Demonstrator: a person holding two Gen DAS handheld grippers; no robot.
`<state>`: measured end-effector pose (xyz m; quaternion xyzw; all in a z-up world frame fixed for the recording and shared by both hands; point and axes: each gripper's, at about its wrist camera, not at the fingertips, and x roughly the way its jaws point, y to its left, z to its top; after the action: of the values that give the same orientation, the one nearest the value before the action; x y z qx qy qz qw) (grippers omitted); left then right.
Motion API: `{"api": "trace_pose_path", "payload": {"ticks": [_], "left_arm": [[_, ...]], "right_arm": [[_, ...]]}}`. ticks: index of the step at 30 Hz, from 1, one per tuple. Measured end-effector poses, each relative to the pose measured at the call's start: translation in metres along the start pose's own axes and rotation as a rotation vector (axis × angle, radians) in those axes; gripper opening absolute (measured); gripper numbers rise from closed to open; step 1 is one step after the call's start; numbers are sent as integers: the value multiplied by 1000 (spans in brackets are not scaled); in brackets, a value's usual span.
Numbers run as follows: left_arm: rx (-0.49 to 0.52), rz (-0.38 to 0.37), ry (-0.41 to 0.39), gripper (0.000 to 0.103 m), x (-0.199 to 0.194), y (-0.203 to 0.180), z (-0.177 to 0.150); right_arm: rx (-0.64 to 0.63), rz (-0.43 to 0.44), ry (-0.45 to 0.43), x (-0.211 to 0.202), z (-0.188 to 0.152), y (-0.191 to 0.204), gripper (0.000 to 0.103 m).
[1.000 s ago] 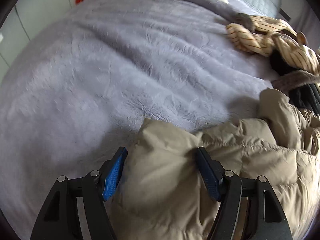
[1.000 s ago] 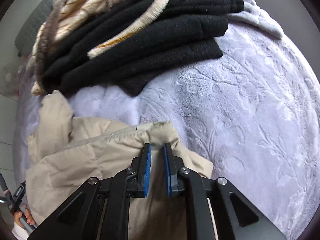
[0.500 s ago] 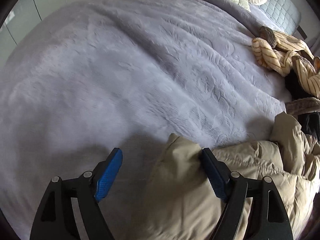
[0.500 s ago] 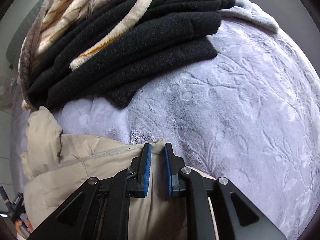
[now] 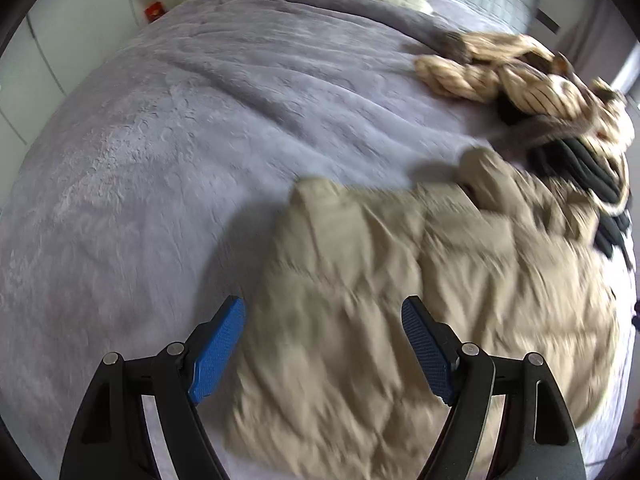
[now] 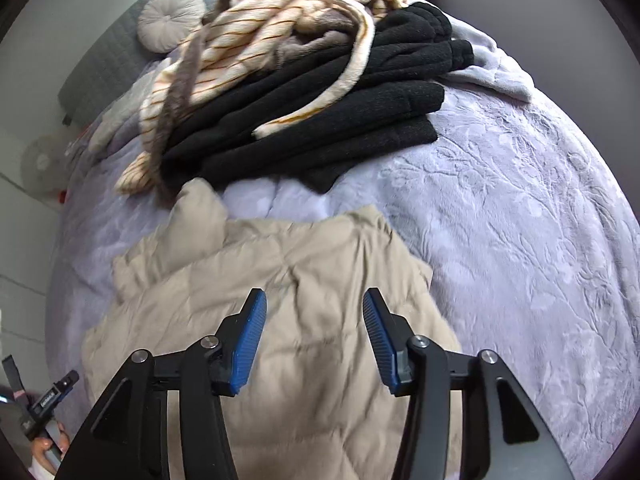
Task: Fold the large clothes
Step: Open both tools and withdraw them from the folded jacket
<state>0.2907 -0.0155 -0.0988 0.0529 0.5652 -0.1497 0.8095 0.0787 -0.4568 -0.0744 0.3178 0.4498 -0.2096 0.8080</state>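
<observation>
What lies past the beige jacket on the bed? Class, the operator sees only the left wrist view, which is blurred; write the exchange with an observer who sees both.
Observer: A stack of folded black clothes, with a striped cream blanket draped over it.
Operator: Is the right gripper holding the jacket?
Observer: No. The right gripper is opening above the beige jacket, pads clear of the fabric.
Operator: Can you see the person anywhere?
Observer: Yes, a hand gripping a handle shows at the lower left edge of the right wrist view.
</observation>
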Motion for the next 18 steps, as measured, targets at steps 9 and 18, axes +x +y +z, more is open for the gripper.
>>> {"api": "trace_pose_path", "payload": {"ticks": [9,18], "left_arm": [[51,-39,-11,82,-50,-29,-48],[71,-38,6,103,-74,-26,-91]], "right_arm": [[12,82,27,-42,-48,8,66],[45,99,62,-66,-98,-4,79]]}}
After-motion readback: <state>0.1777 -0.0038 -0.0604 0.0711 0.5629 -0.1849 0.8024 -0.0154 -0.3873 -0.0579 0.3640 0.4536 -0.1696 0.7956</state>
